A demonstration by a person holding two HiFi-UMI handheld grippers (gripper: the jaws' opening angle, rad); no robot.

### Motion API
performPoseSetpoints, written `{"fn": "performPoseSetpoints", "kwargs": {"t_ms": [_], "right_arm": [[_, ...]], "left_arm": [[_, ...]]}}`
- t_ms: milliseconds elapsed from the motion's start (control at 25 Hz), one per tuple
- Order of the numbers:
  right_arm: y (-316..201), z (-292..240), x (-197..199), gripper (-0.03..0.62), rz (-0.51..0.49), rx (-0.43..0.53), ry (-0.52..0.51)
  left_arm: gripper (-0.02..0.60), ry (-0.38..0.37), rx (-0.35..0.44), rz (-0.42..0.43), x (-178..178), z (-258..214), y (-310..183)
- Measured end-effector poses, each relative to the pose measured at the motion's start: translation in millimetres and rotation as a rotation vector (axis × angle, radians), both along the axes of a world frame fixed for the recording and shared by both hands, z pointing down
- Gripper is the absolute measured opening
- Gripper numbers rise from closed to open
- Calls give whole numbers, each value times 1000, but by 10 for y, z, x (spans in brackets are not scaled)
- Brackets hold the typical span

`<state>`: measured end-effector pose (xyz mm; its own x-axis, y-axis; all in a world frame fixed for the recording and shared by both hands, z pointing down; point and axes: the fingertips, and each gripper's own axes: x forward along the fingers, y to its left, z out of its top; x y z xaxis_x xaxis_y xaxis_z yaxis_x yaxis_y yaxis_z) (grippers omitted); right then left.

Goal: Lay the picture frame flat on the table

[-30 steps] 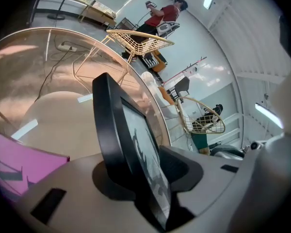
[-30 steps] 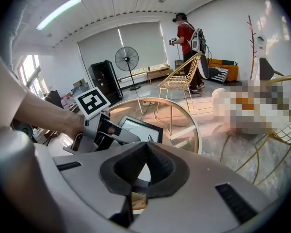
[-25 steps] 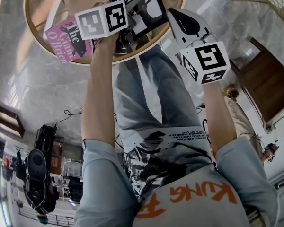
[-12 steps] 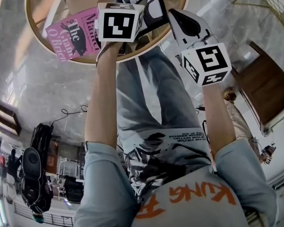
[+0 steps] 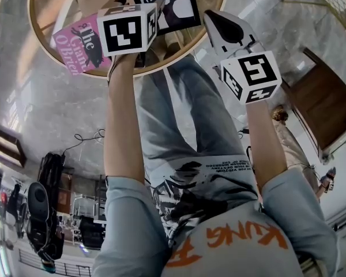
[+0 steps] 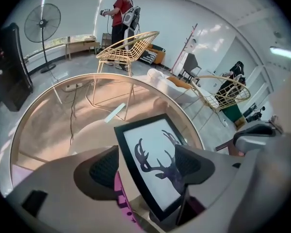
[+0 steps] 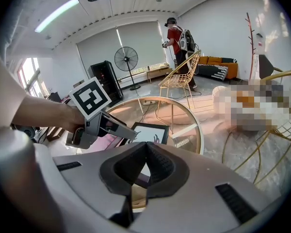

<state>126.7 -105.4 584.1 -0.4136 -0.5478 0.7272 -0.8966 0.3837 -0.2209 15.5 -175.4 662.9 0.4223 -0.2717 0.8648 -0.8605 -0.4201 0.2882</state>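
The black picture frame (image 5: 174,2) with a deer silhouette lies flat on the round glass table (image 5: 37,36), near its edge closest to me. In the left gripper view the frame (image 6: 153,154) lies below and between the jaws. My left gripper (image 5: 157,6) hovers over the frame's near corner; its jaws are opening wide and the pads do not touch it. My right gripper (image 5: 218,21) hangs off the table's right edge, shut on nothing. In the right gripper view, the left gripper (image 7: 99,125) and the frame (image 7: 150,132) show beyond the closed jaws (image 7: 146,166).
A pink book (image 5: 81,44) lies on the table left of the frame. My legs are under the table's near rim. Wire chairs (image 6: 128,50), a standing fan (image 6: 41,25) and a person (image 6: 122,11) are beyond the table. A wooden cabinet (image 5: 326,105) stands to the right.
The left gripper's jaws have spread apart and come off the frame, drawing back a little. The frame now lies flat and free. The right gripper has stayed put.
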Motion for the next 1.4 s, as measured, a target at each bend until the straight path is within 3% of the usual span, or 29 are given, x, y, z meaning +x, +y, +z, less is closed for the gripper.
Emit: {"fn": "performPoseSetpoints", "kwargs": {"t_ms": [160,200,280,320,360,720,920,1200,1400], "right_arm": [[21,-16,-24,-3,5,-2,-9],[14,-26,-32,-3,9,-2,-16],[-4,-34,-44,-3,23,-5,-34],[-14,-31,-52,-3,30,-7,-40],[-25,-28,-64,-3,35,-8,-44],[-22,-224,-291,-3,28,5,-94],[10,-448,-495,-3,-2,18,-113],[-170,-1122,-650,-3,-18,96,-143],[-362,-1622,-853,-3,-25,153,-179]], "left_arm": [[363,47,58,3,118,-109,56],[337,47,77,-7,123,-152,66],[136,23,119,-52,77,-243,81],[65,11,142,-78,40,-290,87],[40,6,162,-101,6,-337,96],[21,52,312,-216,-259,-914,267],[21,28,372,-217,-355,-1306,498],[21,53,433,-299,-483,-1946,613],[21,35,530,-387,-730,-2508,496]]}}
